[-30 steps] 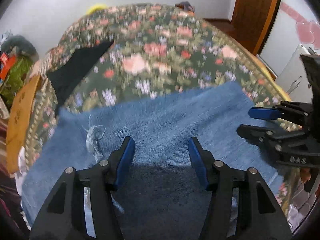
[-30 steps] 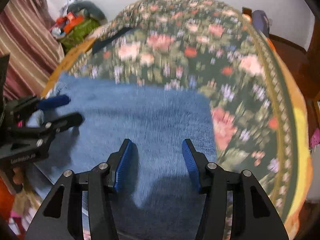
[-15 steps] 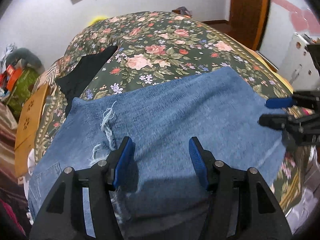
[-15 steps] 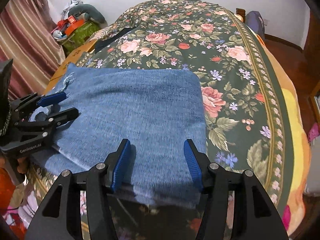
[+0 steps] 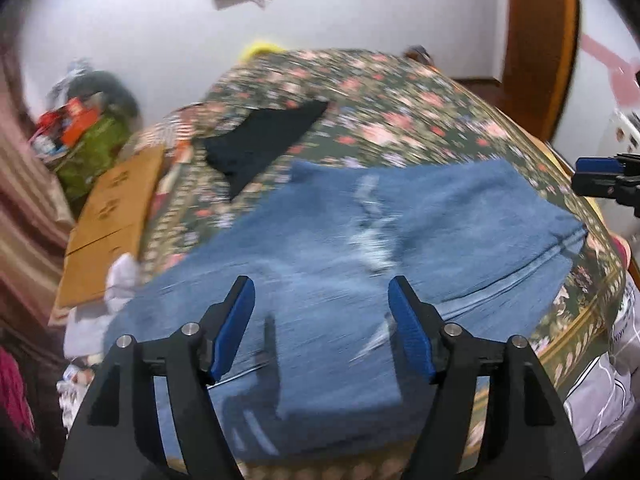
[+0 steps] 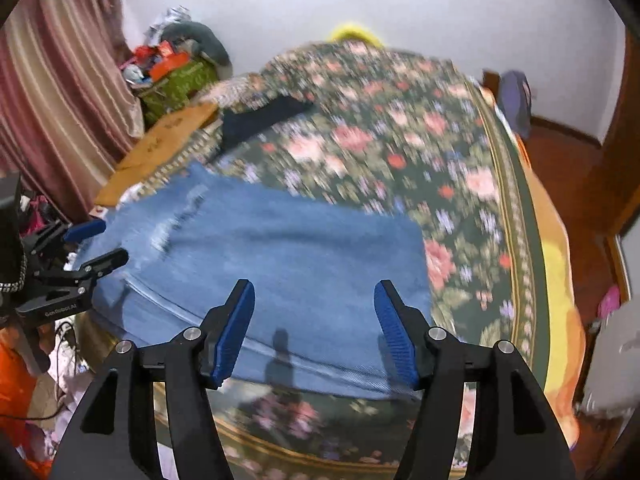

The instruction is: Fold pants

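Folded blue jeans with a frayed rip lie flat on the near edge of the floral bed; they also show in the right wrist view. My left gripper is open and empty, raised above the jeans' left part. My right gripper is open and empty, above the jeans' near right edge. Each gripper shows at the side of the other's view: the right gripper and the left gripper. Both frames are blurred by motion.
A black garment lies on the bed's far left. A cardboard box and a pile of clutter stand left of the bed. A wooden door is at the right. A white cabinet stands at the far right.
Both grippers have pulled back and up from the jeans, staying open. More of the bed, wall and room shows now. The jeans stay flat on the bed.
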A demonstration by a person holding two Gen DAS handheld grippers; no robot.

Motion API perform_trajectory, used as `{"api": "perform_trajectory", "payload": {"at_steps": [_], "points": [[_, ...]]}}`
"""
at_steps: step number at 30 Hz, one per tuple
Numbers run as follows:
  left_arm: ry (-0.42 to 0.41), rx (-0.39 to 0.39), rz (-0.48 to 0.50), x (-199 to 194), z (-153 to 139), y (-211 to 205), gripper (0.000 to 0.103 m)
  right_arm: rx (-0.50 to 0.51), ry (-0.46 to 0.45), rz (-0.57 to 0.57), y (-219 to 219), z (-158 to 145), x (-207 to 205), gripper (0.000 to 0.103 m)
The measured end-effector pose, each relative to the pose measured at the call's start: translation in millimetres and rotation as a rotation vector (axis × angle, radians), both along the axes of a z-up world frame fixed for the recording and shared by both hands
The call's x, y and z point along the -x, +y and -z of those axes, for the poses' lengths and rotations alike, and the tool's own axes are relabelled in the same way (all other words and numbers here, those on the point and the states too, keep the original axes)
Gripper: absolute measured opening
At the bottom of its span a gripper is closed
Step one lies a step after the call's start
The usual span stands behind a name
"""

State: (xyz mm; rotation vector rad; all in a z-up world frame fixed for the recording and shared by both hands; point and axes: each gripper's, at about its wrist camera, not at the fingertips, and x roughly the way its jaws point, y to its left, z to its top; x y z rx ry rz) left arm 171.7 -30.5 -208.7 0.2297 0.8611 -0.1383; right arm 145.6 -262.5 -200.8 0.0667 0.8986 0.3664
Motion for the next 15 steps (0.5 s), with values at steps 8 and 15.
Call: {"api": "perform_trajectory", "payload": {"at_steps": [8, 15], "points": [[-0.045, 0.059, -0.183, 32.3, -24.0, 90.9, 0.080, -0.015, -0.111, -0.083, 57.7, -35.3, -3.6, 0.064], [0.030, 0.220, -0.340, 45.5, -7.8, 159.2, 0.086, -0.001, -0.129, -0.156, 112.9, -30.1, -13.8, 0.066]]}}
